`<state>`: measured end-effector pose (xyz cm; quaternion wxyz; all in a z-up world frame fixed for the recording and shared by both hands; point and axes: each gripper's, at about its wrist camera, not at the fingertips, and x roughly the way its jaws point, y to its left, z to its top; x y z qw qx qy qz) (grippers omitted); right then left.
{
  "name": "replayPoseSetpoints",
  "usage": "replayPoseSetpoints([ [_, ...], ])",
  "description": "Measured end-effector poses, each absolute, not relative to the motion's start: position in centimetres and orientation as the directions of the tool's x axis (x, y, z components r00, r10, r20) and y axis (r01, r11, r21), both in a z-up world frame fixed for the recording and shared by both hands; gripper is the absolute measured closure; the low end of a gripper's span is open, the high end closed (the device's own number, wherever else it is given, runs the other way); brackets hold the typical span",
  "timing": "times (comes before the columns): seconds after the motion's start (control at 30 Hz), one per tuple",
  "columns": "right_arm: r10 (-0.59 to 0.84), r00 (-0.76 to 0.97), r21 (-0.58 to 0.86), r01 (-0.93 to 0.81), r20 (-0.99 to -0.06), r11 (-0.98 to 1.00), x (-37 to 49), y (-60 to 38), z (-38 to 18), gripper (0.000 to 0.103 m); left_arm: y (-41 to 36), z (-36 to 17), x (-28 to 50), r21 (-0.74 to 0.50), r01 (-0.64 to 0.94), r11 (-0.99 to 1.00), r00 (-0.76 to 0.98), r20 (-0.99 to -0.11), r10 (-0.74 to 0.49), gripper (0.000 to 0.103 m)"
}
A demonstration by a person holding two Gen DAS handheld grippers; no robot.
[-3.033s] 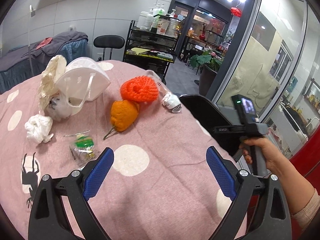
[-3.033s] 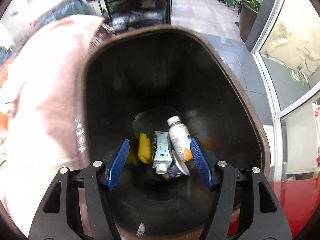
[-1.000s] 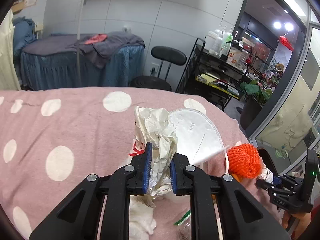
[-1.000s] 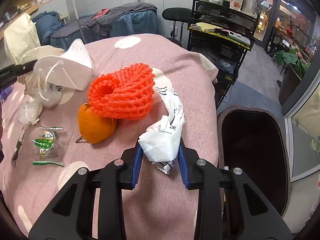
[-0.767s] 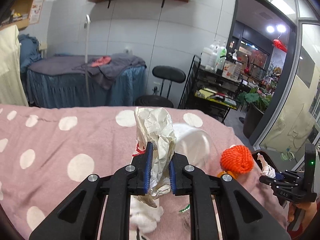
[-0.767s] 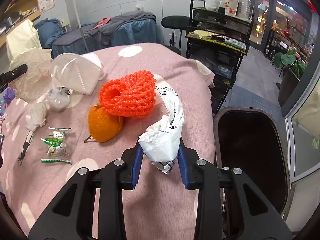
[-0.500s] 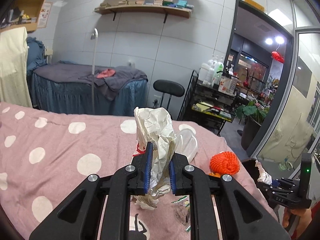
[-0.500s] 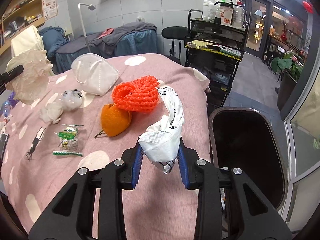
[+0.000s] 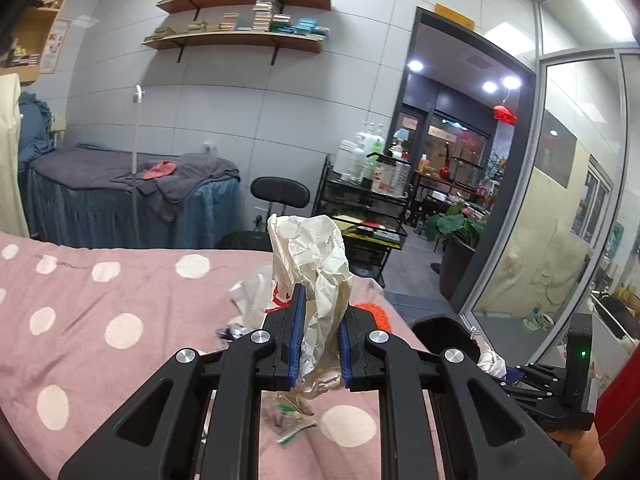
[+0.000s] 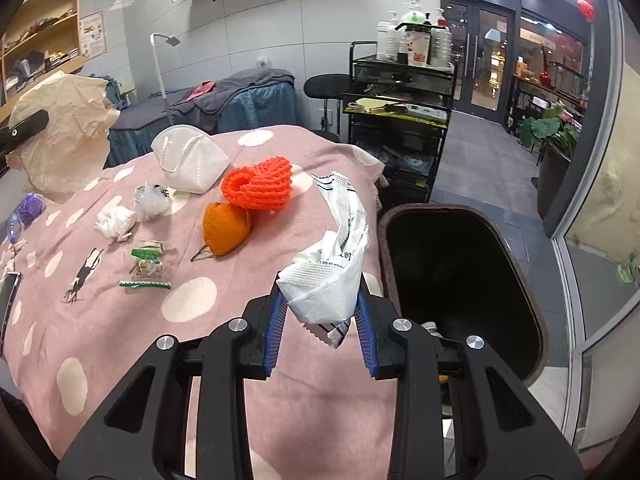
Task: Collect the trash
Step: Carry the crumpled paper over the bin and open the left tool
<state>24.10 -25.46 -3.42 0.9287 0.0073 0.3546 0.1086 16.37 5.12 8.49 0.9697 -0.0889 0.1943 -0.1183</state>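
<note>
My left gripper (image 9: 320,330) is shut on a crumpled cream paper wad (image 9: 316,256), held up above the pink dotted bedspread (image 9: 120,292); the same paper wad (image 10: 64,136) shows at the far left of the right wrist view. My right gripper (image 10: 322,318) is shut on a white crinkled wrapper (image 10: 332,276), raised over the bedspread's right edge beside the dark trash bin (image 10: 452,276). The bin (image 9: 444,328) stands past the bed's corner in the left view, with the right gripper (image 9: 520,376) and its wrapper (image 9: 490,360) just in front of it.
On the bedspread (image 10: 120,340) lie a white face mask (image 10: 190,162), an orange foam net (image 10: 258,186), an orange peel (image 10: 224,230), white tissue balls (image 10: 116,220), green-printed wrappers (image 10: 146,264) and a purple item (image 10: 28,208). A black cart (image 10: 396,120) and stool (image 10: 326,82) stand behind.
Both grippers rose and drew back from the bed with their loads held. The left view now looks higher across the room, and the mask and net sit farther off.
</note>
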Motion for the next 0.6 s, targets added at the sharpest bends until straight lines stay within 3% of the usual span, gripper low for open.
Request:
replayPoseSetpoints([
  [0.6, 0.134, 0.736, 0.136, -0.057, -0.663, 0.989, 20.5, -31.6, -5.1, 0.070, -7.6, 5.5, 20.3, -0.320, 0.494, 0.808, 0.657, -0.472, -0.589, 0.088],
])
